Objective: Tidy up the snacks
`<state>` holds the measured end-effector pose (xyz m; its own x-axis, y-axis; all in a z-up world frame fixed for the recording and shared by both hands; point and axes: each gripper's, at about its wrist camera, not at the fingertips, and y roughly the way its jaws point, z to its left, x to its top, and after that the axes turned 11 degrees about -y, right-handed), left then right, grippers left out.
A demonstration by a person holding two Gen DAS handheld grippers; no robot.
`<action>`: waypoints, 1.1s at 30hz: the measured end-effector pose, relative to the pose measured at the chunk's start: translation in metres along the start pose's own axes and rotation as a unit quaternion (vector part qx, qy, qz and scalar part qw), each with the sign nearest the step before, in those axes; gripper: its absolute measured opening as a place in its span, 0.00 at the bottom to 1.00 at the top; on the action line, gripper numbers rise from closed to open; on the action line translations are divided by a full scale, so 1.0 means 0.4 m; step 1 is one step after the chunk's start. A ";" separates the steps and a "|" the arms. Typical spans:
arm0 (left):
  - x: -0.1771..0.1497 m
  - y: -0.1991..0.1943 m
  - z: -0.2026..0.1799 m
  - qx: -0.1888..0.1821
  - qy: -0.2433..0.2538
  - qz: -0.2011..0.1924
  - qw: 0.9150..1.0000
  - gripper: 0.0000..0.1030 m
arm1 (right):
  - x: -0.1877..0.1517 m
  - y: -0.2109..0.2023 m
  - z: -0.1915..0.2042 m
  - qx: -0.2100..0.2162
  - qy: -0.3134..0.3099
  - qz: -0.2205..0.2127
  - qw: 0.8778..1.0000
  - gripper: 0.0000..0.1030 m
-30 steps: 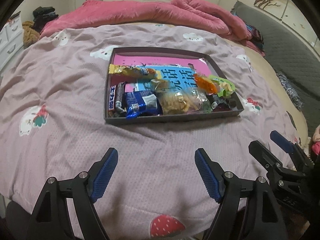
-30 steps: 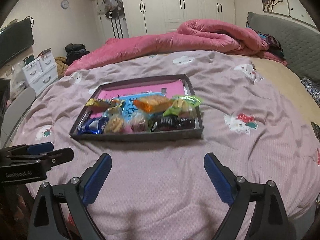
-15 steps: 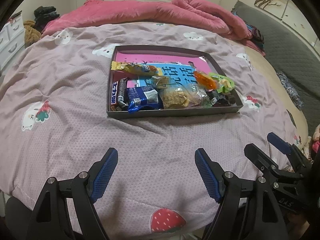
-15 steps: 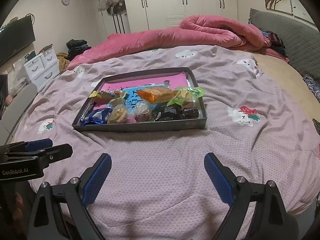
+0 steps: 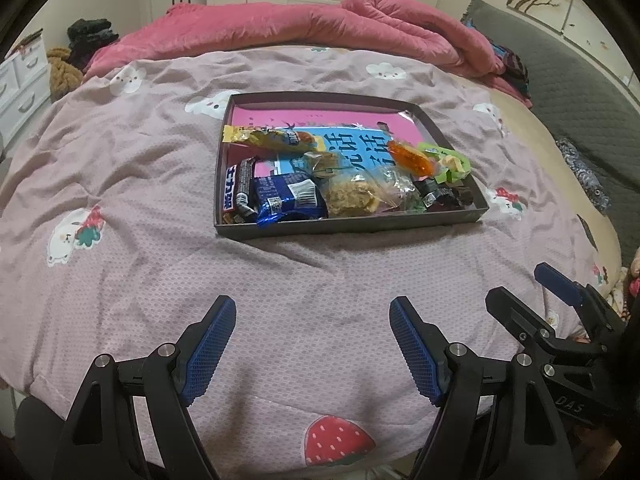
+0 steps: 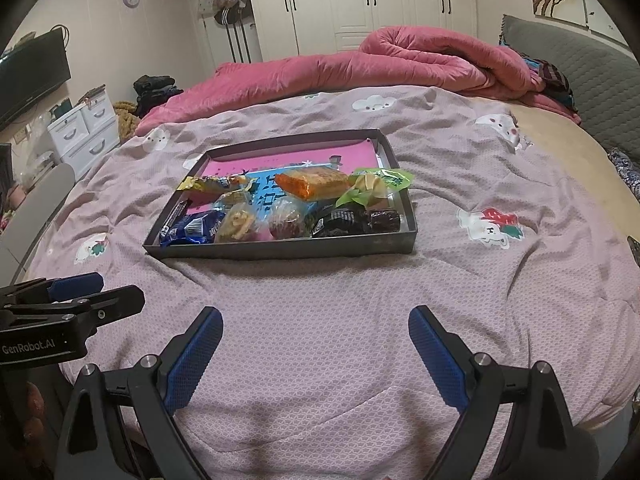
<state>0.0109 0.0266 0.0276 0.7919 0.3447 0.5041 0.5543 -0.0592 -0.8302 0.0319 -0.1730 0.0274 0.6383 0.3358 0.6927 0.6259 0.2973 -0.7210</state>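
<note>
A dark shallow tray (image 5: 344,226) (image 6: 280,250) rests on the mauve bedspread and holds several wrapped snacks. Among them are a blue packet (image 5: 286,196) (image 6: 192,228), a yellow bar (image 5: 268,138), an orange packet (image 5: 410,156) (image 6: 314,184), a green packet (image 6: 378,184) and dark wrapped pieces (image 6: 352,218). My left gripper (image 5: 311,312) hovers open over the bedspread, well short of the tray's near wall, nothing between its blue pads. My right gripper (image 6: 316,320) is open too, empty, also short of the tray. Each gripper shows at the side of the other's view.
A rumpled pink quilt (image 6: 360,68) lies across the far side of the bed. White drawers (image 6: 84,128) and a wardrobe (image 6: 360,4) stand beyond. A grey headboard (image 5: 576,80) runs along the right. The bed's edge lies just under the grippers.
Both views have tilted up slightly, so the tray sits lower in the frames. The grippers stay open and nothing in the tray has moved.
</note>
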 end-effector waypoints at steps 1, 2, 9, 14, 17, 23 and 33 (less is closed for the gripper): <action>0.000 0.000 0.000 0.001 0.001 0.000 1.000 0.78 | 0.000 0.000 0.000 0.000 0.000 -0.001 1.000 0.92; -0.001 -0.001 -0.001 0.002 0.001 0.000 1.000 0.78 | 0.000 0.000 0.000 0.000 0.000 0.000 1.000 0.93; -0.001 0.000 0.000 0.008 0.001 0.000 1.000 0.78 | 0.000 0.002 0.002 0.003 0.001 -0.002 1.000 0.96; 0.000 0.000 0.002 0.011 0.000 0.000 1.000 0.78 | 0.000 0.003 0.002 0.004 0.002 -0.002 1.000 0.97; -0.002 0.001 0.003 0.013 0.000 0.000 1.000 0.78 | 0.000 0.004 0.002 0.004 0.001 -0.002 1.000 0.97; -0.002 0.002 0.002 0.017 0.002 0.000 1.000 0.78 | 0.000 0.006 0.003 0.005 0.002 -0.001 1.000 0.97; -0.003 0.003 -0.002 0.022 0.006 -0.002 1.000 0.78 | -0.003 0.009 0.001 0.007 0.003 0.000 1.000 0.98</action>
<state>0.0109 0.0252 0.0260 0.7923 0.3344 0.5103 0.5462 -0.0163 -0.8375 0.0331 -0.1722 0.0238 0.6406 0.3310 0.6929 0.6201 0.3092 -0.7210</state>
